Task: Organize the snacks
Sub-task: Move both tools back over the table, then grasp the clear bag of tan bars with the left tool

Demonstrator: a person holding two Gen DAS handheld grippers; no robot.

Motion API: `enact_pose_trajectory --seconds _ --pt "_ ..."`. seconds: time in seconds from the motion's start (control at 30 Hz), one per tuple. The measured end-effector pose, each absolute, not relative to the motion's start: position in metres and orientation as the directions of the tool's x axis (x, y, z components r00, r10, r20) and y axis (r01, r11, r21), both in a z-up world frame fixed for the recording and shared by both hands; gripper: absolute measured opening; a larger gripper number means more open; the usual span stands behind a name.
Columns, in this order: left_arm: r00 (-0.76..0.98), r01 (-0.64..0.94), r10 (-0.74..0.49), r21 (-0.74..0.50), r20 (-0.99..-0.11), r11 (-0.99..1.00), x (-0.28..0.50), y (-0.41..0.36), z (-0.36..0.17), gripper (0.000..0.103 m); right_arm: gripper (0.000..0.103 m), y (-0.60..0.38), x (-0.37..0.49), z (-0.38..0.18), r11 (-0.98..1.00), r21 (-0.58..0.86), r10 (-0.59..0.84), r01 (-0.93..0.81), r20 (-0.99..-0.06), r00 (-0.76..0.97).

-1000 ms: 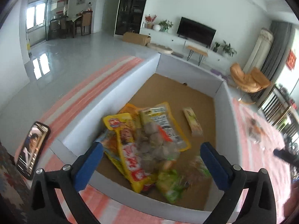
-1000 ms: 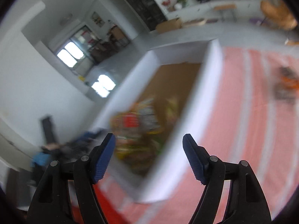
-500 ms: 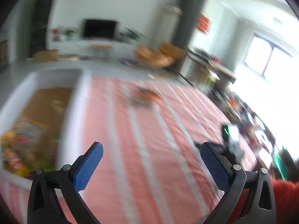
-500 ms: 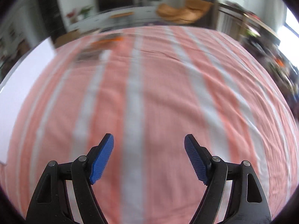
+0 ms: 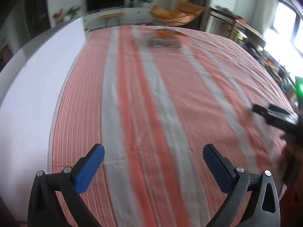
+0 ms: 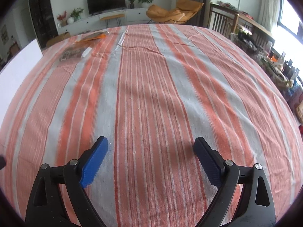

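Note:
Two snack packets lie at the far end of the striped tablecloth: a dark one (image 6: pixel 73 54) with a white end and an orange one (image 6: pixel 92 37) behind it. They also show blurred in the left wrist view, dark (image 5: pixel 163 43) and orange (image 5: pixel 170 32). My left gripper (image 5: pixel 153 158) is open and empty above the cloth, beside the white box wall (image 5: pixel 34 79). My right gripper (image 6: pixel 150 151) is open and empty over the middle of the cloth. The other gripper's black body (image 5: pixel 274 115) shows at the right of the left wrist view.
The orange and grey striped cloth (image 6: pixel 151 87) covers the table. The white box's wall edge (image 6: pixel 17 60) stands along the left. A cluttered side table (image 6: pixel 272 60) stands beyond the right edge. A TV unit and an orange chair are behind.
Both grippers have swung away from the white box of snacks to face down the striped cloth toward the far packets. Both stay open and empty.

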State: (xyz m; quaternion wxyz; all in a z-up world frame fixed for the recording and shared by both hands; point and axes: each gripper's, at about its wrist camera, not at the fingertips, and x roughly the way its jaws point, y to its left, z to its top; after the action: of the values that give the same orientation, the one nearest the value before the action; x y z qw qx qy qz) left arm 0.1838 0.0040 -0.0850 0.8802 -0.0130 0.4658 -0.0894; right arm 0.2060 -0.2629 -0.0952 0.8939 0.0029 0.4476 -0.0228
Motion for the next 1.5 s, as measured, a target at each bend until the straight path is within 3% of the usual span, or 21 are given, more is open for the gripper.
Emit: enact_pose_trajectory --seconds 0.13,0.3,1.5 --pt "0.563 0.108 -0.153 -0.111 -0.812 0.988 0.189 0.012 -0.098 0.103 0.094 -0.262 0.205 -0.096 0.999 -0.018 -0.041 0.044 -0.8 0.598" --pt "0.587 0.11 -0.071 -0.008 -0.807 0.994 0.187 0.001 -0.104 0.103 0.094 -0.263 0.205 -0.096 0.999 -0.018 -0.041 0.044 -0.8 0.598" --pt "0.586 0.109 -0.076 -0.015 -0.807 0.994 0.187 0.005 -0.108 0.103 0.094 -0.263 0.205 -0.095 0.999 -0.017 -0.041 0.045 -0.801 0.598"
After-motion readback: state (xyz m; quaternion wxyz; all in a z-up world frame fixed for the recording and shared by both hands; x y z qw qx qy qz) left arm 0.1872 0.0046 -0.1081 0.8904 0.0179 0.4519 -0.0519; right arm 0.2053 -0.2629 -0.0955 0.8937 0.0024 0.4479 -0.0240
